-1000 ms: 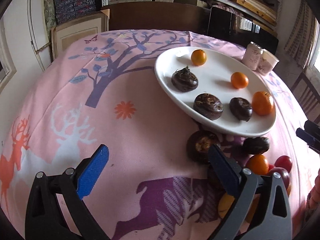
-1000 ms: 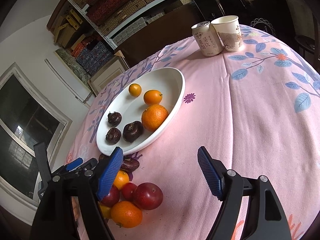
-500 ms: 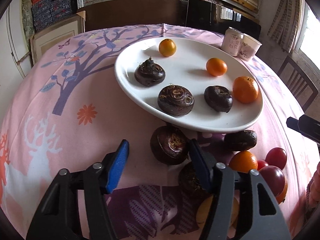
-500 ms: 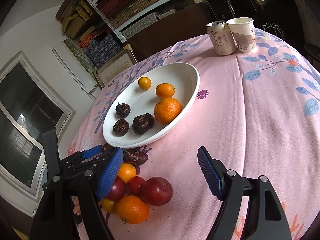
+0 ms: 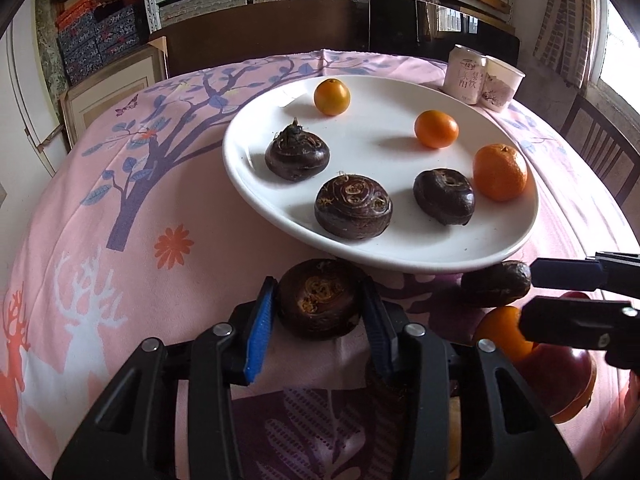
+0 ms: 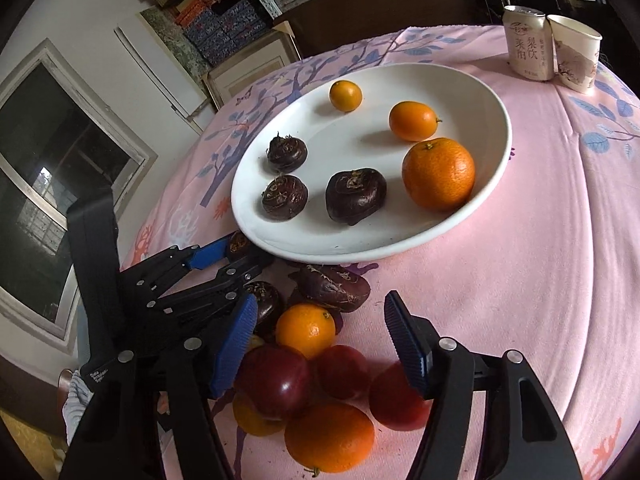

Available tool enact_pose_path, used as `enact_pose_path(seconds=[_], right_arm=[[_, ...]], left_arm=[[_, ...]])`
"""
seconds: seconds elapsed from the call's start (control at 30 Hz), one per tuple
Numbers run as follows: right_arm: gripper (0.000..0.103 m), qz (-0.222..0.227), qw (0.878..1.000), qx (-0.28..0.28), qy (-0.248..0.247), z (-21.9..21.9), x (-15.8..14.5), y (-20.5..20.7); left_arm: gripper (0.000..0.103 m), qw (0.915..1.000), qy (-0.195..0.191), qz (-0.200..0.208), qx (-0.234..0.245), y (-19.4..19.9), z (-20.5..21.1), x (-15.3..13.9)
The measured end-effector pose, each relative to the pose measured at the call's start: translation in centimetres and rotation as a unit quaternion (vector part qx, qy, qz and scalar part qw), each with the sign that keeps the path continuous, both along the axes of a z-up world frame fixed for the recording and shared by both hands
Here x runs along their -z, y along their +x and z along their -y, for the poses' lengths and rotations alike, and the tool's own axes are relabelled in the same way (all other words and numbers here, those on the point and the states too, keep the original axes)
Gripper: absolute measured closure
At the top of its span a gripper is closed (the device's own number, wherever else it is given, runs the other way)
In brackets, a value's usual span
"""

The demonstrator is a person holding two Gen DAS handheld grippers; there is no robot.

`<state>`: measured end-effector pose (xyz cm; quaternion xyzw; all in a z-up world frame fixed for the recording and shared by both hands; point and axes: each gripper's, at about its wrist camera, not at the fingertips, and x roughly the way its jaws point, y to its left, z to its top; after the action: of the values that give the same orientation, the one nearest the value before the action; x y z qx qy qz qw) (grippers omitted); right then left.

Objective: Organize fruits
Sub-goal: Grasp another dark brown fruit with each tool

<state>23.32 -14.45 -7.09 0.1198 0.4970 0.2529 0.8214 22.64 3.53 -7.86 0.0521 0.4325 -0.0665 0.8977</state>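
A white oval plate [image 5: 516,236] [image 6: 496,128] holds three dark water chestnuts and three oranges. My left gripper [image 5: 318,320] is shut on a dark water chestnut [image 5: 320,300] on the cloth just in front of the plate; it shows in the right wrist view [image 6: 234,254] too. My right gripper [image 6: 320,338] is open above a pile of fruit: a small orange [image 6: 306,330], red plums [image 6: 276,380], a larger orange [image 6: 328,436] and dark chestnuts [image 6: 334,286]. Its fingers [image 5: 564,274] enter the left wrist view from the right.
A drink can [image 6: 526,48] and a paper cup [image 6: 574,56] stand behind the plate. The round table has a pink patterned cloth [image 5: 120,216]. A wooden chair [image 5: 600,148] stands at the right; shelves and boxes line the back wall.
My left gripper moved forward and closed on the dark water chestnut by the plate. My right gripper moved in and down over the fruit pile, still open.
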Motion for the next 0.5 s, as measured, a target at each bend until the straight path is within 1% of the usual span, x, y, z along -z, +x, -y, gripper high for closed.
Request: enact_pose_path(seconds=[0.1, 0.13, 0.2, 0.3, 0.37, 0.5], right_arm=[[0.046, -0.014, 1.000, 0.001, -0.011, -0.7, 1.1, 0.9], [0.050, -0.012, 1.000, 0.005, -0.009, -0.6, 1.2, 1.0], [0.058, -0.008, 1.000, 0.010, -0.005, -0.3, 1.3, 1.0], [0.058, -0.003, 1.000, 0.006, 0.010, 0.2, 1.5, 0.8], [0.058, 0.002, 1.000, 0.003, 0.013, 0.2, 1.5, 0.4], [0.058, 0.004, 1.000, 0.005, 0.029, 1.0, 1.0, 0.0]], left_arm=[[0.060, 1.0000, 0.001, 0.000, 0.000, 0.1, -0.1, 0.0], [0.058, 1.0000, 0.001, 0.002, -0.002, 0.2, -0.2, 0.0], [0.057, 1.0000, -0.001, 0.002, -0.004, 0.4, -0.3, 0.0], [0.058, 1.0000, -0.008, 0.002, 0.000, 0.5, -0.4, 0.0], [0.062, 0.9999, -0.015, 0.001, 0.004, 0.6, -0.6, 0.0], [0.062, 0.9995, -0.033, 0.001, 0.004, 0.4, -1.2, 0.0]])
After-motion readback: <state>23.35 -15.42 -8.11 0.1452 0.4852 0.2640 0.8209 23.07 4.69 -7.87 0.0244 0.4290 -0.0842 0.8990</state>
